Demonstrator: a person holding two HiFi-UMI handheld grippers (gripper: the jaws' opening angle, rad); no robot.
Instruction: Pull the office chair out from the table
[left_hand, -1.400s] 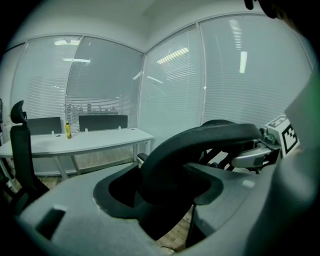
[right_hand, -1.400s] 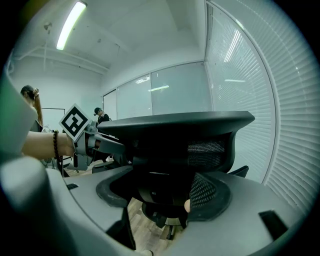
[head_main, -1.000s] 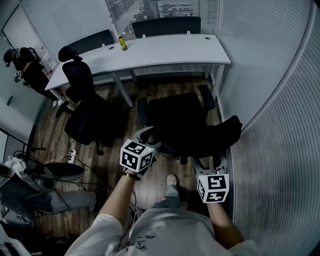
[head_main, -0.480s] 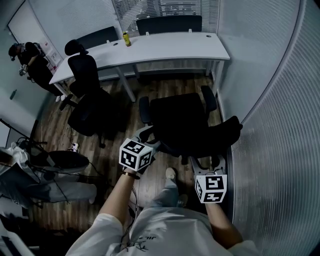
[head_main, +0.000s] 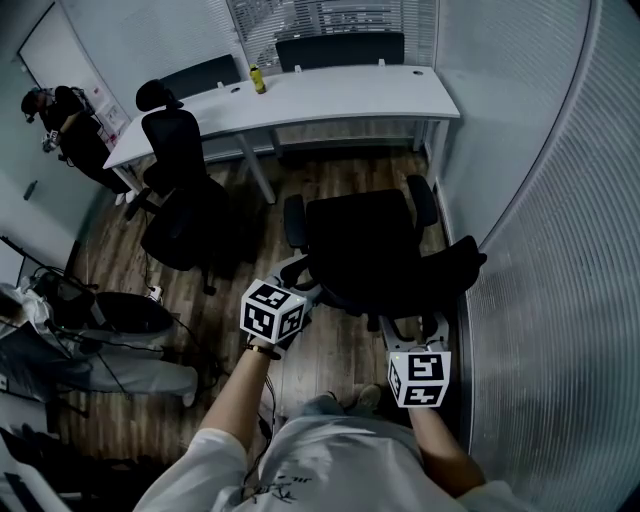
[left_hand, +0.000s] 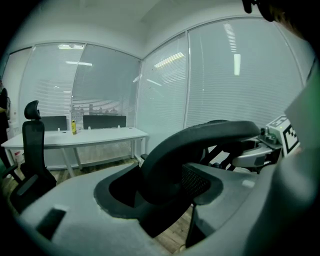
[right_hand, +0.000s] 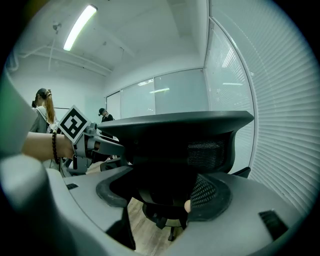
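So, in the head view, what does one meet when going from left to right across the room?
Standing person → chair with headrest → yellow bottle → office chair → wall of blinds.

Yellow bottle (head_main: 256, 78) label on the table (head_main: 390, 93), too small

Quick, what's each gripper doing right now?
Left gripper: closed on the top edge of the chair back.
Right gripper: closed on the same chair back.
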